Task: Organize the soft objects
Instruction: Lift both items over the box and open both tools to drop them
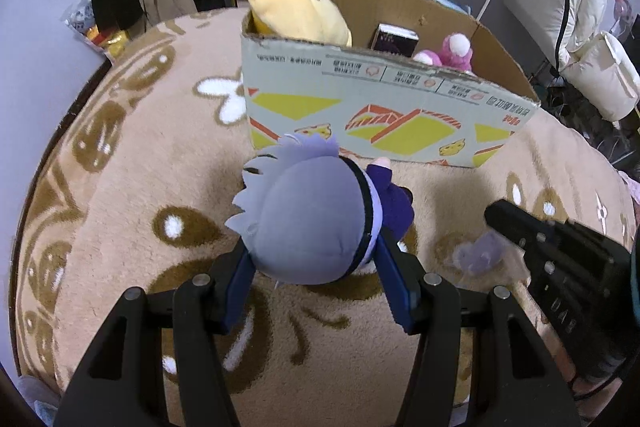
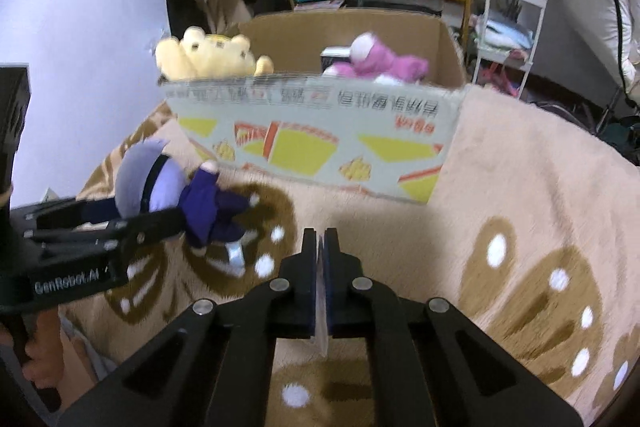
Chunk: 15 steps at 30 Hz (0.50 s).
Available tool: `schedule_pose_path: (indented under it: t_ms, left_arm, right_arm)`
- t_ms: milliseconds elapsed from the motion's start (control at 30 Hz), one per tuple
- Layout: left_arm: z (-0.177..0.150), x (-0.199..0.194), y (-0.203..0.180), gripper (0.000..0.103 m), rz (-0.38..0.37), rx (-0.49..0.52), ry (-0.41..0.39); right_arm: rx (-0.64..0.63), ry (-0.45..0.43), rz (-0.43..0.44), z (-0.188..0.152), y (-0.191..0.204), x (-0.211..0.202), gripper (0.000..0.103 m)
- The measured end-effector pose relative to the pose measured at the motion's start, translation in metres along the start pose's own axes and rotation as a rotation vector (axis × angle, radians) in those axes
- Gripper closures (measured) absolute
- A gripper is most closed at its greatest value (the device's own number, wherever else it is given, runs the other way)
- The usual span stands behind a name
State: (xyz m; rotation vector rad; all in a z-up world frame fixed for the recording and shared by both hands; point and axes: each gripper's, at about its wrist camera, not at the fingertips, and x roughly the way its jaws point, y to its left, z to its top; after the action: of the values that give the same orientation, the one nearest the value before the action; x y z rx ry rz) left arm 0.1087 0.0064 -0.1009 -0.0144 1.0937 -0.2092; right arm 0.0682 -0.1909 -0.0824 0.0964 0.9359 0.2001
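While my left gripper (image 1: 316, 267) squeezes round grey-haired plush doll (image 1: 308, 223) by head above fuzzy tan rug (image 1: 132, 187), my right gripper (image 2: 320, 279) pinches thin clear film; film contents unclear. Cardboard box (image 1: 360, 107) ahead, toys half hidden.

The doll (image 1: 312, 223) is soft cloth with a smooth grey head and dark purple clothes, and the left gripper (image 1: 316, 267) that squeezes it is matt black plastic with shiny little metal pins and smooth blue pads. The right gripper (image 2: 320, 251) is the same black plastic and pinches a thin, clear, shiny bit of plastic (image 2: 322, 331). The far box (image 1: 360, 99) is rough brown cardboard with printed paper on its near side, the yellow toy (image 1: 296, 7) and pink toy (image 1: 456, 51) in it look fluffy, and the blanket (image 1: 120, 187) is thick and fuzzy
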Motion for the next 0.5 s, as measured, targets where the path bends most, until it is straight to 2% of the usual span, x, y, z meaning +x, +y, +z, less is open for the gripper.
schedule_pose_path:
  t_ms: [200,500]
  left_arm:
    - [0.000,-0.017,-0.003,0.047,0.029,0.011,-0.074]
    - [-0.002,-0.049,-0.008,0.047,0.072,0.013,-0.238]
  right_arm:
    - [0.010,-0.069,-0.009,0.014,0.021,0.012,0.099]
    - [-0.019,-0.190,-0.007,0.030,0.028,-0.011,0.099]
